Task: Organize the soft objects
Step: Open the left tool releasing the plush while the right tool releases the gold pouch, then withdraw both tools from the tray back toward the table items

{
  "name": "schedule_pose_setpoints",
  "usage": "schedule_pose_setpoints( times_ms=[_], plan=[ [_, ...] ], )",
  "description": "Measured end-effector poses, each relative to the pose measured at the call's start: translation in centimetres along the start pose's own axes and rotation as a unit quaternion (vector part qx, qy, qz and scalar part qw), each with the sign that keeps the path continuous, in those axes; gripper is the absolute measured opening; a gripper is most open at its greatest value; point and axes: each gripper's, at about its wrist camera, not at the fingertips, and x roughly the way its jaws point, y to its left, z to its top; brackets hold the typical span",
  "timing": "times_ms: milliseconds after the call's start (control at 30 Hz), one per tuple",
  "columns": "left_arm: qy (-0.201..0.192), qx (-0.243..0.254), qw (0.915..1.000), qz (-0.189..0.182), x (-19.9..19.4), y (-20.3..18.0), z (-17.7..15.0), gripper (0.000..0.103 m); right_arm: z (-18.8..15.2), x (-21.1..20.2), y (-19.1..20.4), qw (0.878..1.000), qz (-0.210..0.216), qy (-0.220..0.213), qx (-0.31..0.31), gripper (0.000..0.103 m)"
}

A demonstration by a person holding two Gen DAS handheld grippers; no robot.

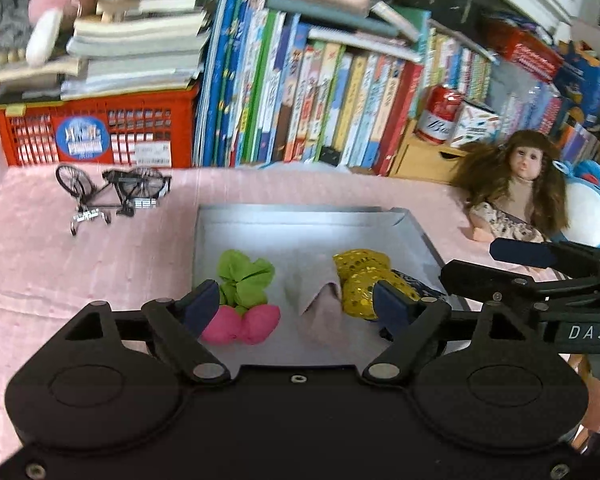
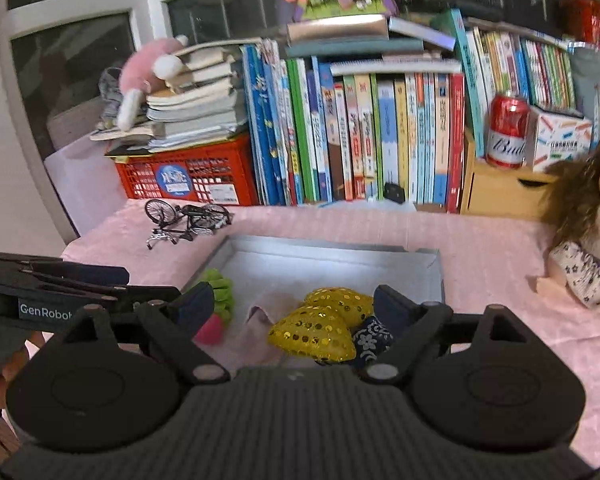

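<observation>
Between our left gripper's (image 1: 296, 306) spread, empty fingers we see a pink-and-green plush (image 1: 242, 300) and a pale cloth (image 1: 320, 300) lying in the grey tray (image 1: 300, 216). Our right gripper (image 2: 294, 306) also gapes empty above gold sequin pillows (image 2: 320, 328) and what seems a blue floral pouch (image 2: 372, 340), though partly hidden. Beyond, on the pink tablecloth (image 1: 80, 264), sit a doll (image 1: 516, 188) and toy bicycle (image 1: 112, 192).

Tray (image 1: 312, 216): grey, shallow, rectangular; flat on pink cloth, holding all soft items.
Green-pink plush (image 1: 242, 300): crumpled green leaves far, two pink lobes near; left part of tray.
Pale cloth (image 1: 320, 300): pinkish-grey, loosely folded, peaked; middle of tray.
Gold sequin cushions (image 2: 320, 320): two, yellow, shiny, touching; right part of tray.
Navy floral pouch (image 2: 370, 338): white pattern; just right of cushions, partly hidden.
</observation>
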Motion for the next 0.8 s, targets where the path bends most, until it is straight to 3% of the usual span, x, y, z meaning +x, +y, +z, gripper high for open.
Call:
schedule_pose_setpoints(
  times_ms=[167,500,800],
  plan=[
    [-0.036,0.038,0.9986,0.008,-2.5,-1.5,-2.2,0.086,-1.4,-2.3,0.8,0.999,-0.001,-0.032,-0.016,0.094],
    [-0.081,0.07,0.9941,0.016,-6.1,-2.7,-6.8,0.089,-4.9,-5.7,1.9,0.996,-0.017,-0.077,-0.036,0.099],
    [-0.102,0.064,0.9925,0.025,-7.4,-2.4,-10.8,0.091,-8.2,-7.1,2.1,0.995,-0.035,-0.09,-0.036,0.099]
  ],
)
